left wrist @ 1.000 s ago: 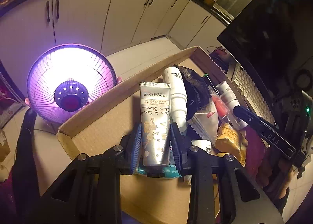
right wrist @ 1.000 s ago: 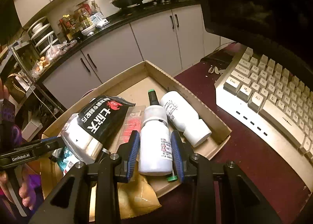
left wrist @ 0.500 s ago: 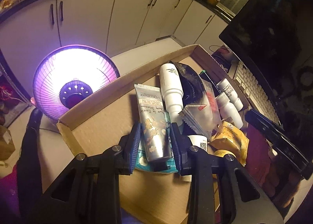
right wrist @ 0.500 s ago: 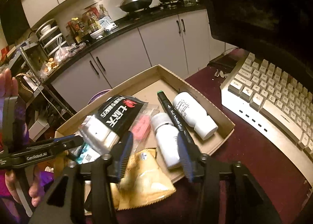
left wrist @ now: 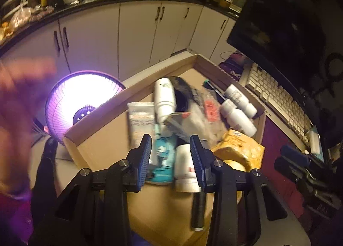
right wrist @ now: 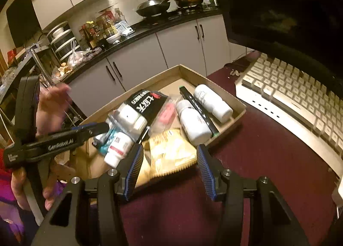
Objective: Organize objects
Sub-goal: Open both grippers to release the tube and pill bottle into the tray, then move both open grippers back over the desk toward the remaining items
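Left gripper [left wrist: 170,140] pointing down over the near half of the cardboard box [left wrist: 103,138]. Jaws spread, just been opening, pinching nothing. Seen through the gap, lying on the box floor: a teal packet [left wrist: 164,153] and a small white bottle with a red label [left wrist: 185,168], neither touched by the pads. At eleven o'clock from the tips, a hand-cream tube [left wrist: 140,121] flat on the cardboard. At twelve, a taller white bottle [left wrist: 164,100] beside a black packet [left wrist: 182,93].

Right gripper [right wrist: 169,149] held above the near edge of the same box. Jaws wide apart, likewise just been opening, empty. Below the gap, a yellow packet [right wrist: 171,158] hanging partly over the box edge. At one o'clock, two white bottles, one [right wrist: 193,121] just left of a black marker [right wrist: 197,106], the other [right wrist: 212,103] just right of it, all three lying on their sides near the box's right wall. At three o'clock, outside the box, a pale keyboard [right wrist: 289,95] on the dark red table [right wrist: 257,149]. At nine, the person's left hand [right wrist: 51,106] on the other gripper's handle.

Glowing round heater [left wrist: 79,97] at ten o'clock in the left wrist view, beyond the box.
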Demonstrator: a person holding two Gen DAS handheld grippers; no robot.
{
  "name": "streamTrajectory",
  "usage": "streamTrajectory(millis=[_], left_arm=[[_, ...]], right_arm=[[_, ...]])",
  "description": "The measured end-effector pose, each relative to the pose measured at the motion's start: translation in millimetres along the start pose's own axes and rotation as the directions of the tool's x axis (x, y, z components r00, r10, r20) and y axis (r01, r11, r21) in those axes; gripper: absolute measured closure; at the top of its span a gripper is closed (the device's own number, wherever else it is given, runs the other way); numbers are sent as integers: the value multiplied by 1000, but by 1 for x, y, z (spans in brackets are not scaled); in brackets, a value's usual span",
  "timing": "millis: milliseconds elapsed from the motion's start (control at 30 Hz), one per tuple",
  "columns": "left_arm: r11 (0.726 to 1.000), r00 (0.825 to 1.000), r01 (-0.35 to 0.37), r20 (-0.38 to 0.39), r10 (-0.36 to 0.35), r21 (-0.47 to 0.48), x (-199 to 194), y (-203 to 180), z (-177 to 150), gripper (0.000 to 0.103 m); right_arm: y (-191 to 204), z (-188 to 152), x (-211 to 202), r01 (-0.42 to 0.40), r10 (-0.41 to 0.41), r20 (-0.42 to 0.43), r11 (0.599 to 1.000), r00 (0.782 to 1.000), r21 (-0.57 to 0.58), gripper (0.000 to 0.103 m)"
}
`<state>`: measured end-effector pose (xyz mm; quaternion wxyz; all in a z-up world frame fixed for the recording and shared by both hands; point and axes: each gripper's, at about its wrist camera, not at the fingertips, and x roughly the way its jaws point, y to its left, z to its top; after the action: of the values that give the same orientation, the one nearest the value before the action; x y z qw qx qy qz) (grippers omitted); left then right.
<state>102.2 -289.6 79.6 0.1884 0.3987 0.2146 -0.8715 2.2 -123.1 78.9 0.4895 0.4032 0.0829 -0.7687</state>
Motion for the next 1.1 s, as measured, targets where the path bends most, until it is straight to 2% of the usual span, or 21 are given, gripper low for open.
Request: streamTrajectory(millis=[67, 133, 200, 367, 467, 533, 733, 967, 1033, 1100], left_arm=[[1000, 1000, 0, 10, 0, 23, -2, -11, -2, 64], [999, 1000, -2, 23, 1, 51, -3, -25, -4, 54], [998, 1000, 5, 31, -7, 70, -4, -37, -6, 53], [986, 994, 103, 18, -107, 130, -9, -77, -17, 53], [964, 981, 193, -3, -196, 183, -10, -107, -26, 53], [947, 973, 232, -30, -231, 222, -6, -127, -31, 53], [914, 963, 269, -98, -251, 303, 6, -169, -46, 53], [905, 956, 287, -150, -252, 313, 21, -183, -56, 53], [906, 954, 291, -161, -252, 306, 24, -185, -59, 53], [906, 952, 294, -174, -250, 304, 28, -185, -60, 53]], right_arm=[[-7, -9, -8, 12, -12, 1, 1000, 1000, 18, 49], [-14, -16, -14, 24, -24, 0, 999, 1000, 30, 45], [-22, -24, -19, 48, -48, -2, 998, 999, 45, 43], [-53, -47, -36, 115, -114, -12, 987, 993, 110, 41], [-80, -65, -47, 183, -182, -24, 969, 983, 167, 40], [-101, -75, -54, 218, -217, -32, 952, 976, 215, 40], [-152, -90, -74, 308, -313, -40, 889, 949, 339, 40], [-175, -81, -72, 386, -386, -75, 848, 919, 362, 40], [-180, -77, -69, 378, -376, -82, 845, 923, 378, 40], [-184, -72, -68, 391, -391, -81, 838, 917, 380, 40]])
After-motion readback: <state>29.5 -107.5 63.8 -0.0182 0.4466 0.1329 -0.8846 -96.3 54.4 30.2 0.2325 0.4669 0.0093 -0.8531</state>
